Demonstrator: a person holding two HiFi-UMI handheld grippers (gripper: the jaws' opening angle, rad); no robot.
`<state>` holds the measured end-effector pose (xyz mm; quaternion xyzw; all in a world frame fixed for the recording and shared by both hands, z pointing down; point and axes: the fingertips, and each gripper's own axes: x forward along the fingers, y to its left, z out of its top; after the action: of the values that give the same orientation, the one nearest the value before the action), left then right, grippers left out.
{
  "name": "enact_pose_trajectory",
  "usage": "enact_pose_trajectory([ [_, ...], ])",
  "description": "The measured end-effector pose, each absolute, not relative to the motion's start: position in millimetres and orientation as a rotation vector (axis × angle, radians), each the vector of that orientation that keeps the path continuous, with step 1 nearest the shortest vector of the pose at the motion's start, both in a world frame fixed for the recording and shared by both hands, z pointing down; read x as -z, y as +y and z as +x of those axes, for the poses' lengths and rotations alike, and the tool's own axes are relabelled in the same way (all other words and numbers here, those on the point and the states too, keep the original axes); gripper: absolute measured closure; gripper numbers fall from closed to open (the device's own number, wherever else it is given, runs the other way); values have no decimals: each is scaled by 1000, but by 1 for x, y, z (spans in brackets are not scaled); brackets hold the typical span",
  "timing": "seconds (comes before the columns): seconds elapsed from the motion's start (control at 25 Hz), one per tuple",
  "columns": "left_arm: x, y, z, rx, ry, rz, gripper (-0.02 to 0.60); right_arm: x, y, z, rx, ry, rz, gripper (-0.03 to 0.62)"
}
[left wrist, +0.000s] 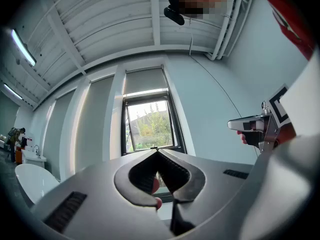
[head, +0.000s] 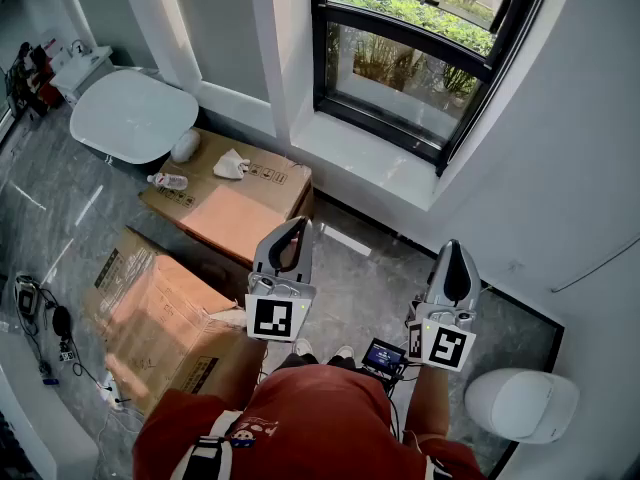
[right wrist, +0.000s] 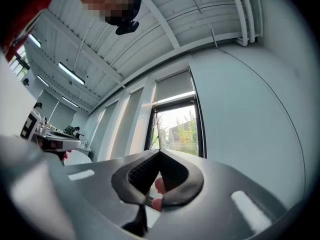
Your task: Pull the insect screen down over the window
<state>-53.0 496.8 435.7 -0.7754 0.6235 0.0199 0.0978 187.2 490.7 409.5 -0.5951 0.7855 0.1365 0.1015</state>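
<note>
Insect screen (left wrist: 145,80) is seen as a flat, matte grey panel that covers only the top part of the black-framed window (left wrist: 150,126), above and well ahead of both grippers. The left gripper (left wrist: 159,153) and right gripper (right wrist: 160,155) are closed completely, and nothing is held between the ribbed jaws.

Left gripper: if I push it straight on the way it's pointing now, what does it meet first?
Probably the window, about at its crossbar. Nothing nearer shows ahead of the left gripper, though depth is hard to judge.
</note>
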Motion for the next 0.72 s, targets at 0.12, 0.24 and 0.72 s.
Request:
enact_pose_trajectory([
  [0.12,-432,497,-47,-73,1829,-2297,575,-409,490,191,-396,2318,-1752,585],
  [0.24,-431,497,-42,-84,1833,-2299,575,-409,489,196,-397,2321,-1745,585],
  [0.72,-431,492,-9,-103,1870,-2292,575,-415,480,217,-394,2368,-1660,585],
])
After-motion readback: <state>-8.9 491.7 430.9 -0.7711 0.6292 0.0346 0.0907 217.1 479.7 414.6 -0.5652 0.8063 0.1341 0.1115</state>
